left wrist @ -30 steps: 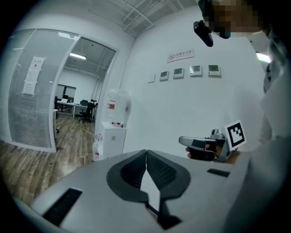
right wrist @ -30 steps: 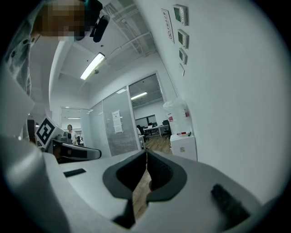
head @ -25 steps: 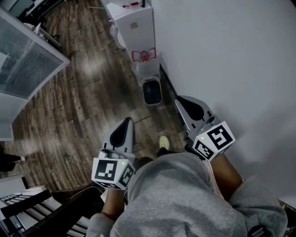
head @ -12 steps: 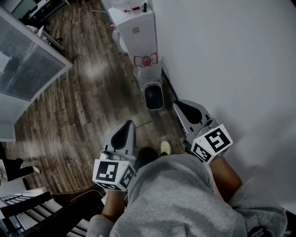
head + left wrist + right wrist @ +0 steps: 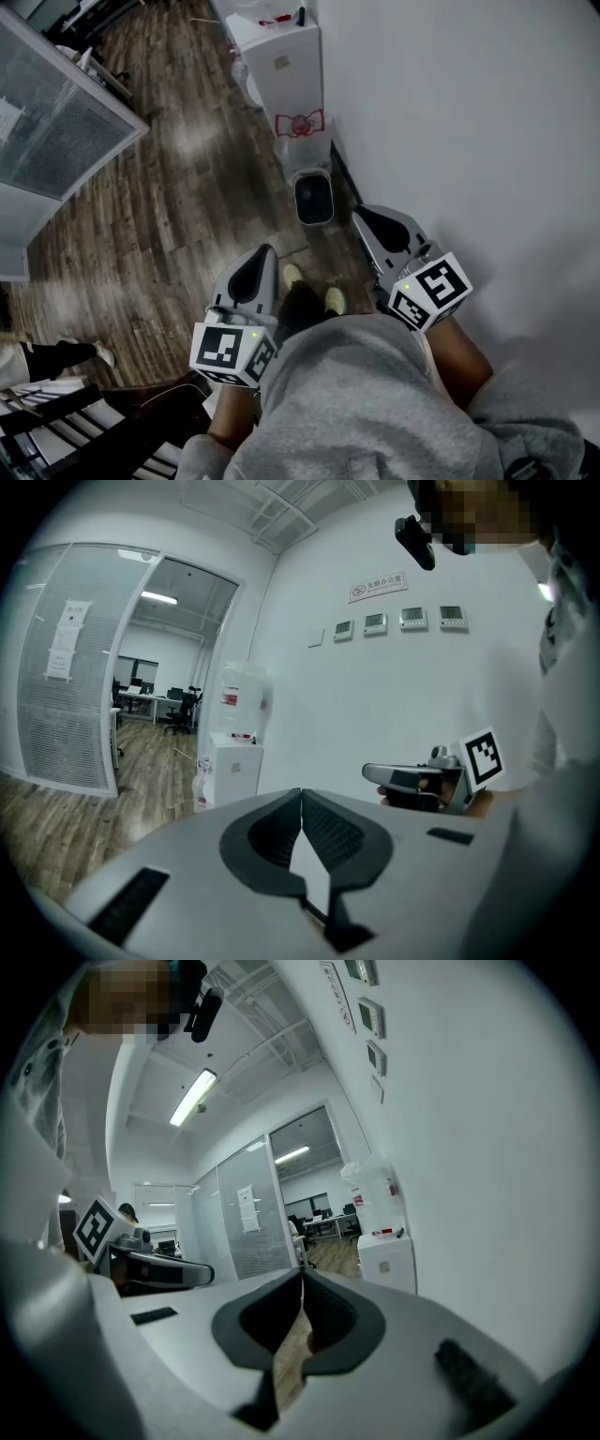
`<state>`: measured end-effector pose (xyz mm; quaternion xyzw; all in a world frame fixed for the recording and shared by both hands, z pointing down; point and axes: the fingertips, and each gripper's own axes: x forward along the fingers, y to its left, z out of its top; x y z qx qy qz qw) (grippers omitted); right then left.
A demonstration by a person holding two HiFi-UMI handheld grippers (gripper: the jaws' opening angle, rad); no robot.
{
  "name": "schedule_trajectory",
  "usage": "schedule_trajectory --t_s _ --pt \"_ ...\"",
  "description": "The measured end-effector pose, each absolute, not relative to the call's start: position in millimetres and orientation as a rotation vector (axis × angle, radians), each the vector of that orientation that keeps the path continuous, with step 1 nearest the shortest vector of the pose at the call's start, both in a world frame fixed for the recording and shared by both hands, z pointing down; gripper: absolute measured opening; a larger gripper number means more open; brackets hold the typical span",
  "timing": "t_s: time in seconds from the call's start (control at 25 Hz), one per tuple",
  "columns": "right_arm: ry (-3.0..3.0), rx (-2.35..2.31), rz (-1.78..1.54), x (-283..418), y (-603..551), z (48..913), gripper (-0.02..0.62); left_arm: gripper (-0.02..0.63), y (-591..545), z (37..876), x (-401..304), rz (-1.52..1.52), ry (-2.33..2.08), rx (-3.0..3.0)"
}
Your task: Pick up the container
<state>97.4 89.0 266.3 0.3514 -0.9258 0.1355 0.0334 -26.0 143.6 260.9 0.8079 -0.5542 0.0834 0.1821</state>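
A small dark open bin [image 5: 313, 198] stands on the wood floor against the white wall, just in front of a white water dispenser [image 5: 286, 66]. I hold both grippers at waist height, well short of the bin. My left gripper [image 5: 257, 255] is shut with nothing in it, its jaws pressed together in the left gripper view [image 5: 301, 795]. My right gripper [image 5: 362, 215] is close to the wall, also shut and empty [image 5: 302, 1280]. In the left gripper view the dispenser [image 5: 232, 766] is ahead at the left. My feet [image 5: 333, 299] show between the grippers.
A white wall [image 5: 469, 141] runs along the right. A frosted glass partition [image 5: 56, 131] stands at the left, with office desks beyond it. Another person's legs [image 5: 58, 356] are at the lower left, next to a dark slatted bench [image 5: 75, 431].
The bin and dispenser have slid slightly down and right in the head view as I walk. A second foot has stepped forward. The other person's legs moved right. Both grippers stay shut.
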Motion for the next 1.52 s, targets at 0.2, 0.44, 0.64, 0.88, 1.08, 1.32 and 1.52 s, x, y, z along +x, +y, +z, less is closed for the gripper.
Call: schedule_trajectory --t_s 0.2,0.44,0.64,0.88,1.08,1.32,1.52 --pt "-2.851 1.073 0.410 90 81 268 0.026 0.015 133 264 -28 0.239 -1.557 2.286" --pt "-2.821 1.096 0.377 85 56 275 0.026 0.015 108 269 -33 0.241 -1.527 2.304" --pt "-2.787 1.133 0.372 78 28 280 0.026 0.015 76 277 -43 0.235 -1.488 2.316" --pt "-2.752 1.150 0.348 63 -11 284 0.026 0.015 30 281 -59 0.225 -1.460 2.322" --pt "-2.727 1.148 0.356 46 -48 289 0.026 0.015 -9 285 -78 0.223 -1.449 2.312" --pt "-2.678 1.127 0.361 20 -85 298 0.025 0.015 -47 294 -103 0.212 -1.416 2.289" --pt "-2.644 1.140 0.368 7 -108 301 0.025 0.015 -73 298 -114 0.204 -1.381 2.296"
